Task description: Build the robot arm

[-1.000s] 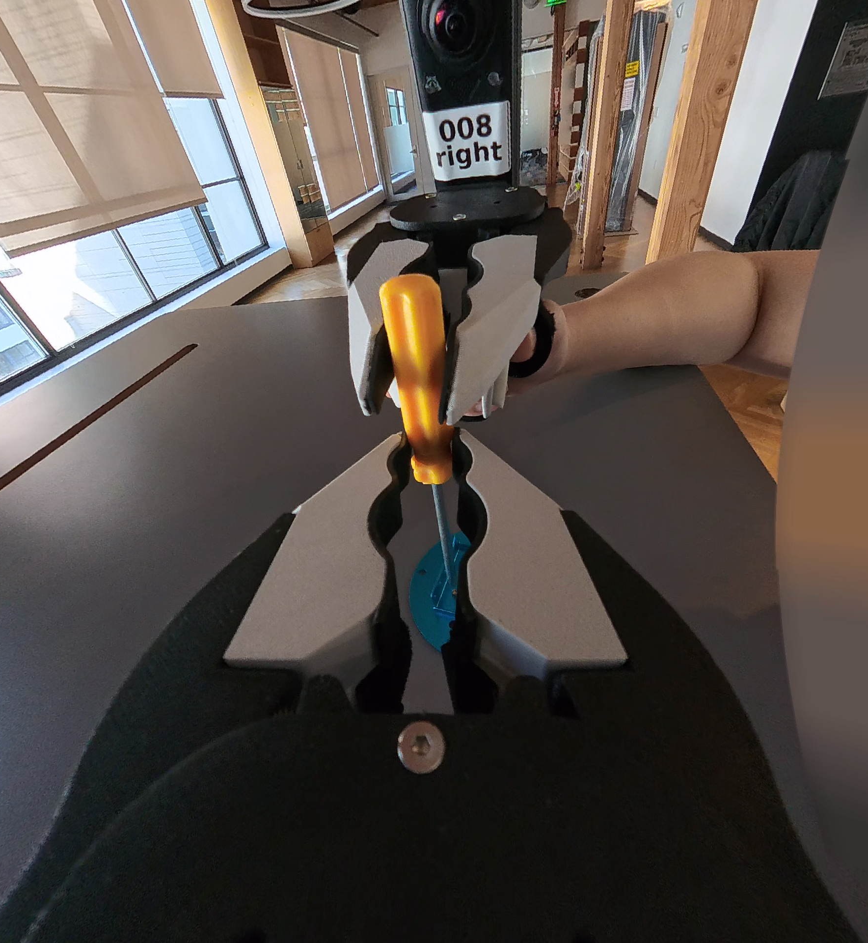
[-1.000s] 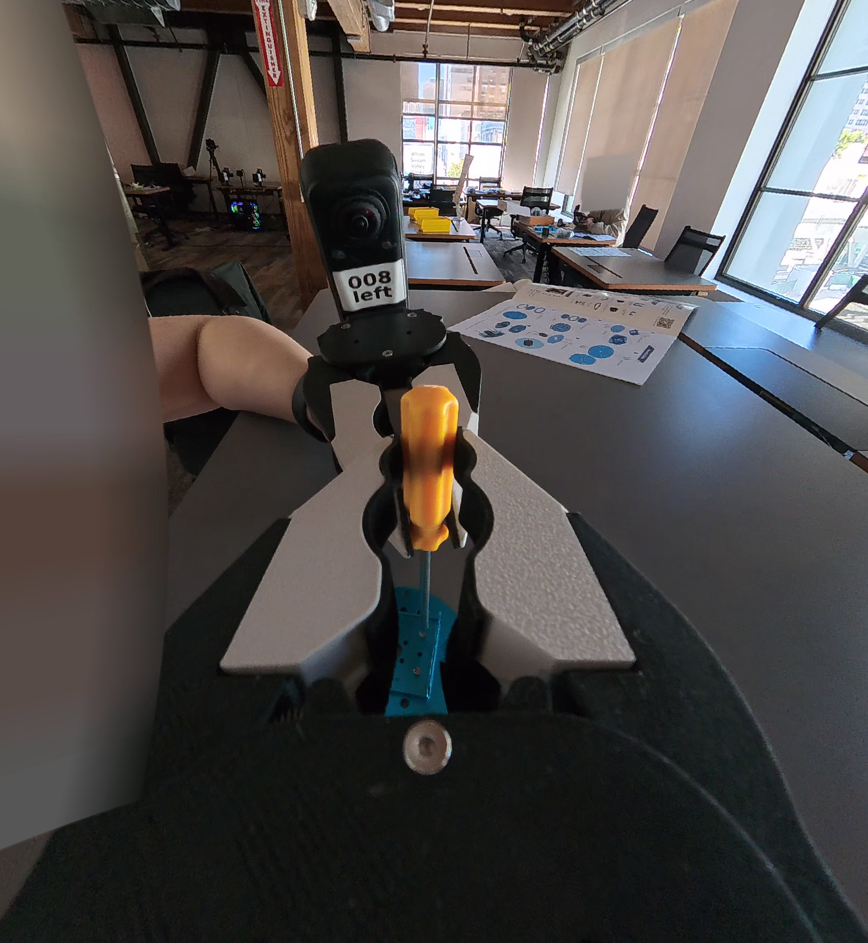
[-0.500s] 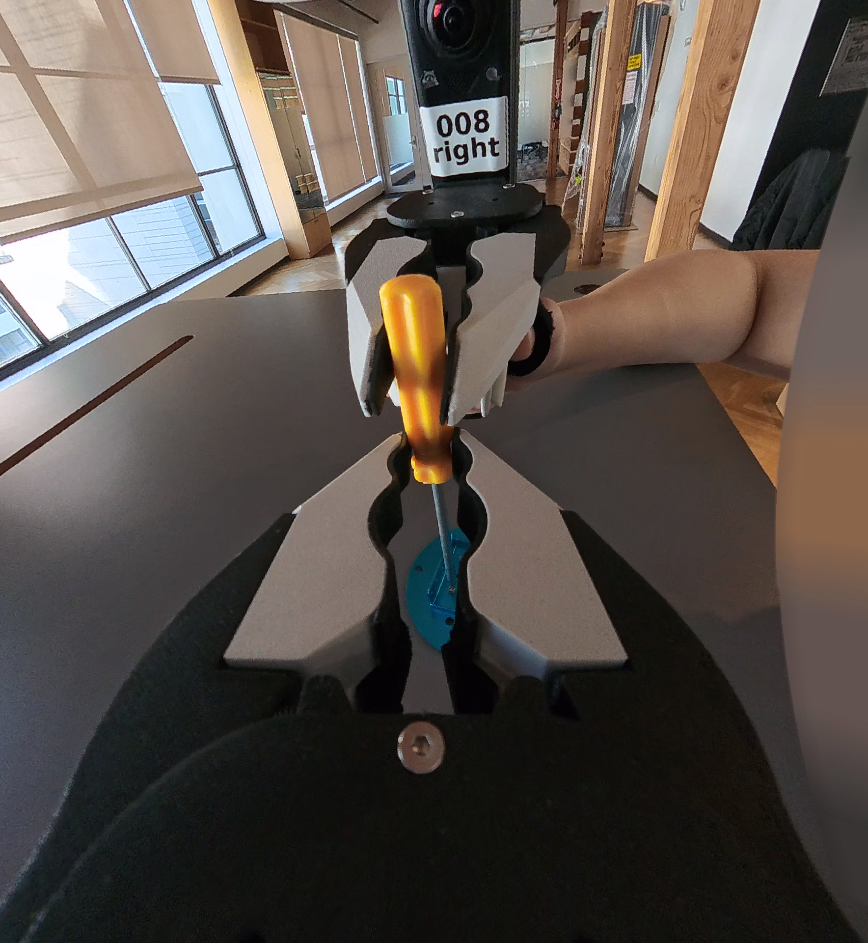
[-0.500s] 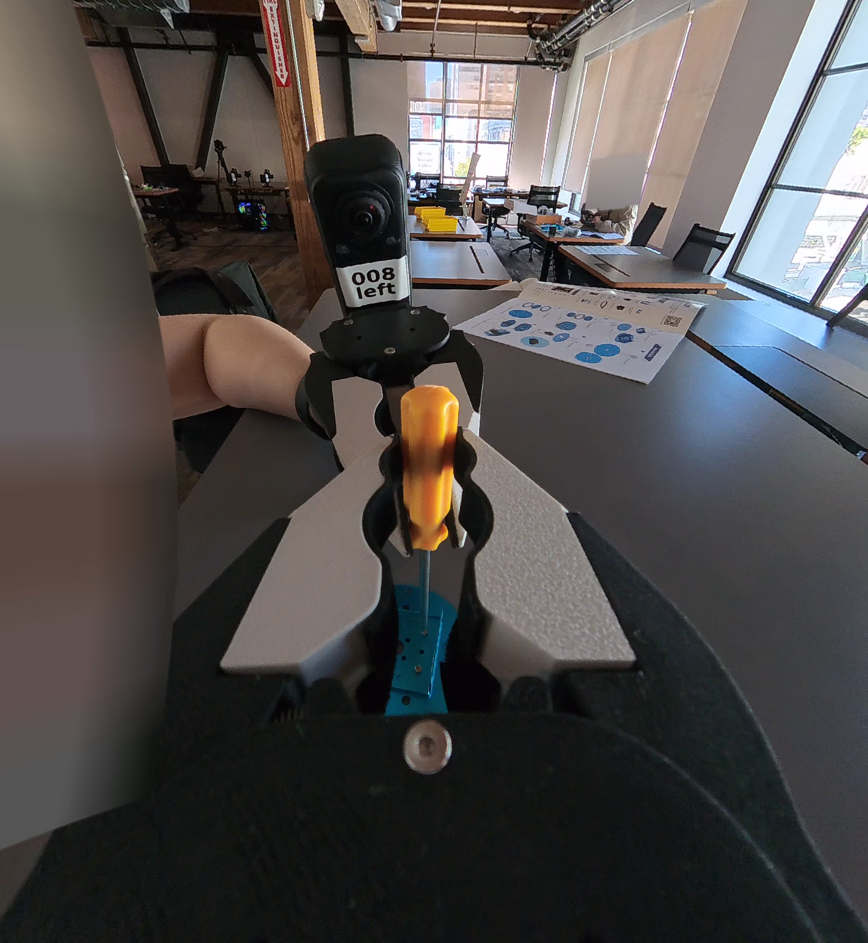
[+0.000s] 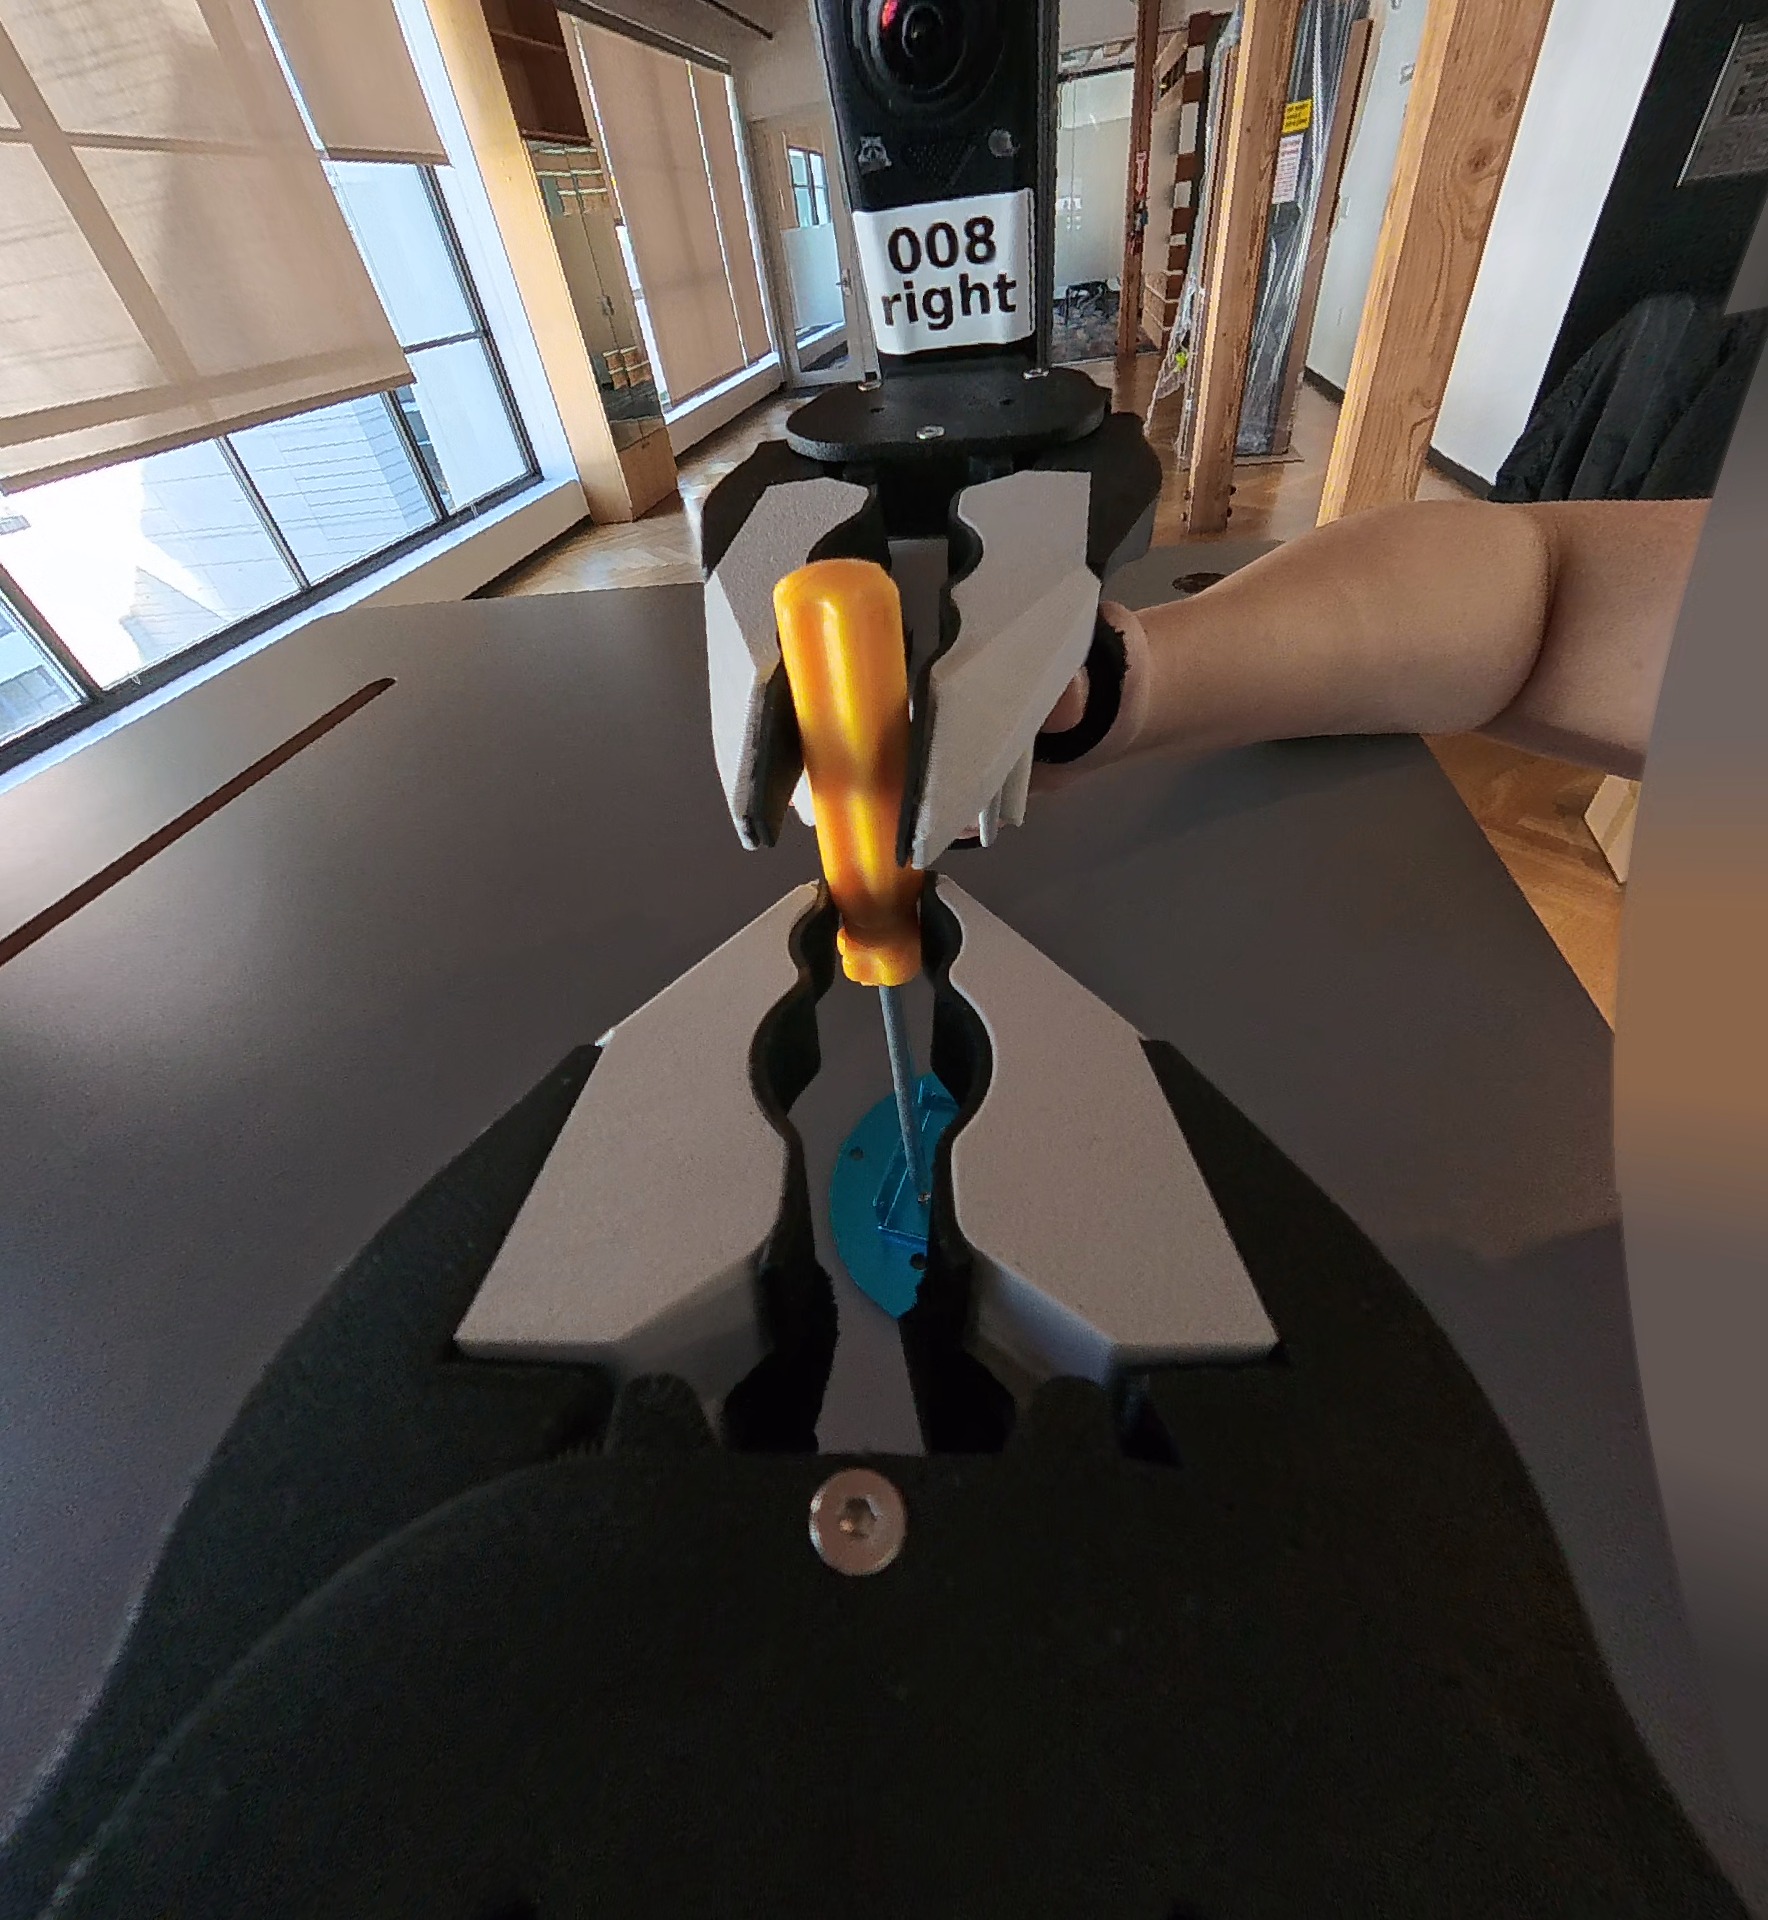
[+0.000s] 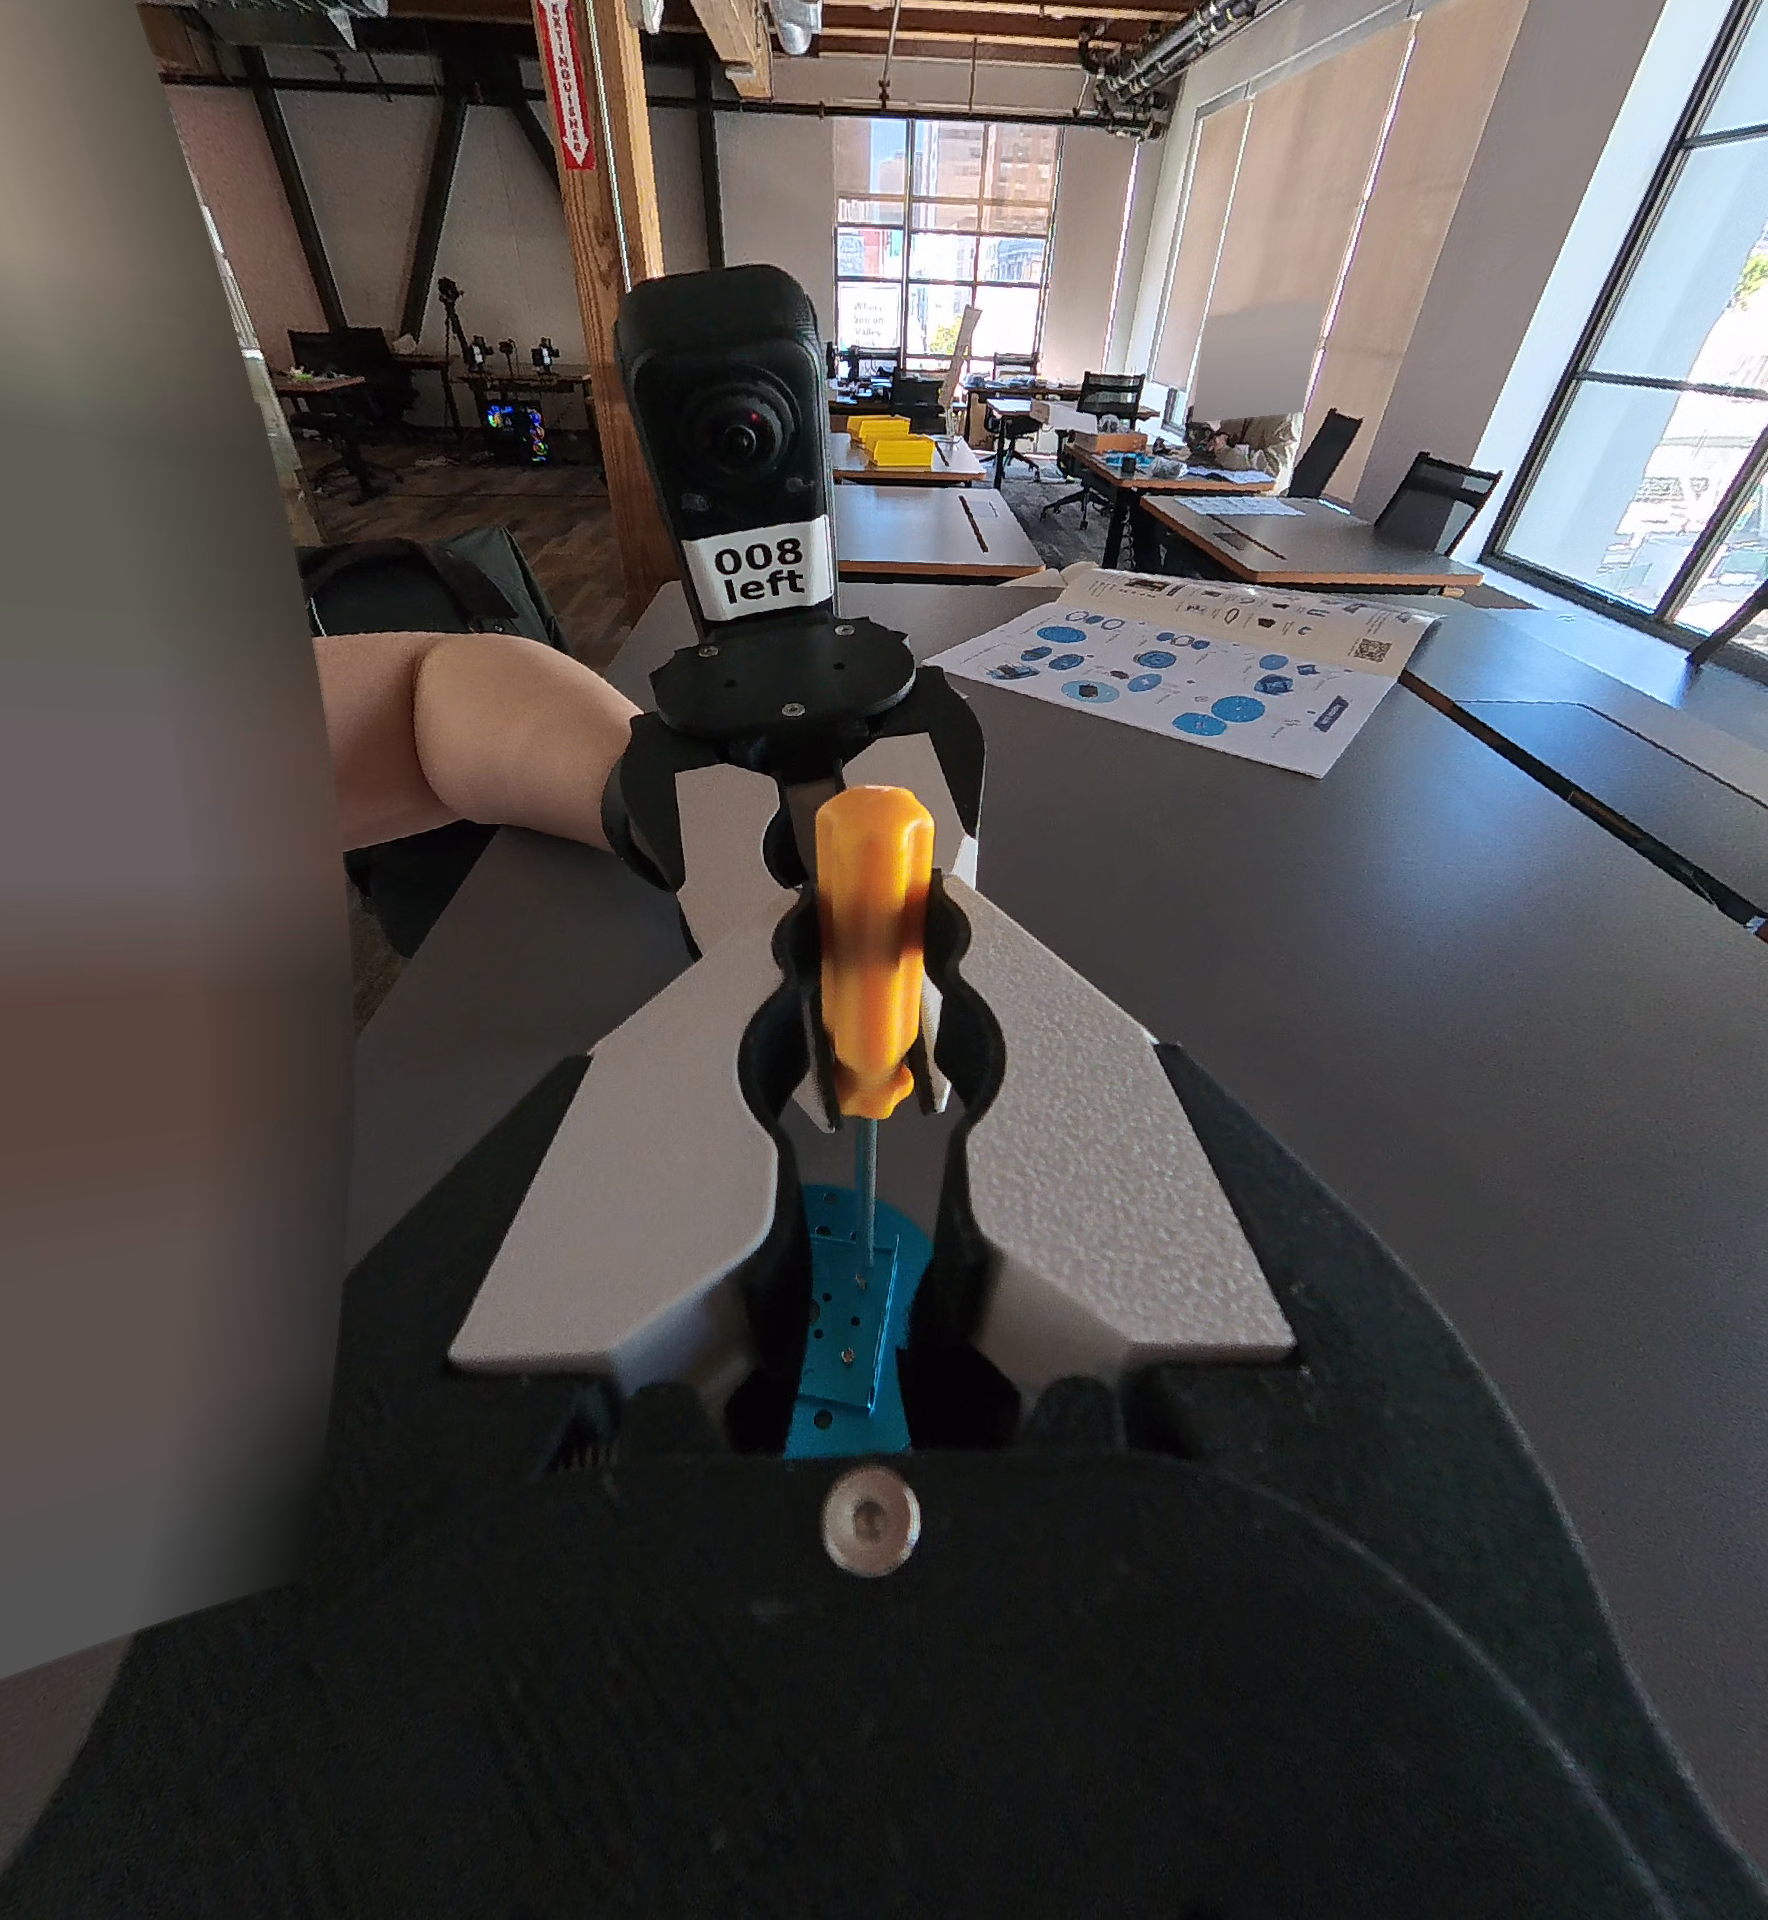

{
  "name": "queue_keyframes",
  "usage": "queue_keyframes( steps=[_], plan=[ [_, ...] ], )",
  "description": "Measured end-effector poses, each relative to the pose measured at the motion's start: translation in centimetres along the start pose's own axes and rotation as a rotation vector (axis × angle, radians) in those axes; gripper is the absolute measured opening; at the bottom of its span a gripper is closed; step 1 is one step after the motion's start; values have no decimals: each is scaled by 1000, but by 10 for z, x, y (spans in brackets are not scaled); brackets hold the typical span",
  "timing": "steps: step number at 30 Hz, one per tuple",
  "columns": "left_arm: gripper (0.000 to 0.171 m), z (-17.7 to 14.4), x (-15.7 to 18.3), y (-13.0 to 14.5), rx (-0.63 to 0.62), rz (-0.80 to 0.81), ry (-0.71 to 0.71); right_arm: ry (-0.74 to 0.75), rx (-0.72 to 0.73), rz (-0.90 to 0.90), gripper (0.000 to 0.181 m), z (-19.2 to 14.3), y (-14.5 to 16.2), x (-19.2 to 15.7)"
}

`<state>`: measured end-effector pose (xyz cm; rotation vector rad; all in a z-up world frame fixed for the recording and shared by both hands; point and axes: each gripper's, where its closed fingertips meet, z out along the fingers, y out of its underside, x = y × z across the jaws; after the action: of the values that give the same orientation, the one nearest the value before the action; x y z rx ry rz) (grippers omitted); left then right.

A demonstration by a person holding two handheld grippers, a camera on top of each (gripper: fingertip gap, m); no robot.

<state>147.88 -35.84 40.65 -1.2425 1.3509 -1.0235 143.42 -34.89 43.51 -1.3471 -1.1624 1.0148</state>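
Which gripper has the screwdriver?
The right gripper, shut on the orange handle of the screwdriver; the left gripper clamps the blue part instead.

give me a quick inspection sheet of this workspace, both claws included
surface: dark grey table, matte.
job's things: orange-handled screwdriver upright, tip on a blue perforated bracket atop a blue disc.
clutter: printed sheet with blue pictures at the far side of the table.
grippers: right claw shut on the screwdriver handle; left claw closed around the blue parts.
cables: nothing seen.
surroundings: big windows with blinds, wooden posts, other desks with yellow bins.
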Motion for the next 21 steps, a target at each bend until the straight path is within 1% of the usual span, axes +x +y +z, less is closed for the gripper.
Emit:
queue_keyframes(
  steps=[8,13,18,21],
  plan=[
    [14,0,1,1,-3,-4,10,-5,-1,0,18,0,1,-1],
    [14,-1,2,1,-9,26,9,3,-8,-37,19,0,1,-3],
    [13,0,3,1,-11,8,26,9,-20,-57,19,-2,1,-4],
    [13,-1,3,1,-3,-4,33,15,-27,-100,20,-1,2,-4]
  ],
)
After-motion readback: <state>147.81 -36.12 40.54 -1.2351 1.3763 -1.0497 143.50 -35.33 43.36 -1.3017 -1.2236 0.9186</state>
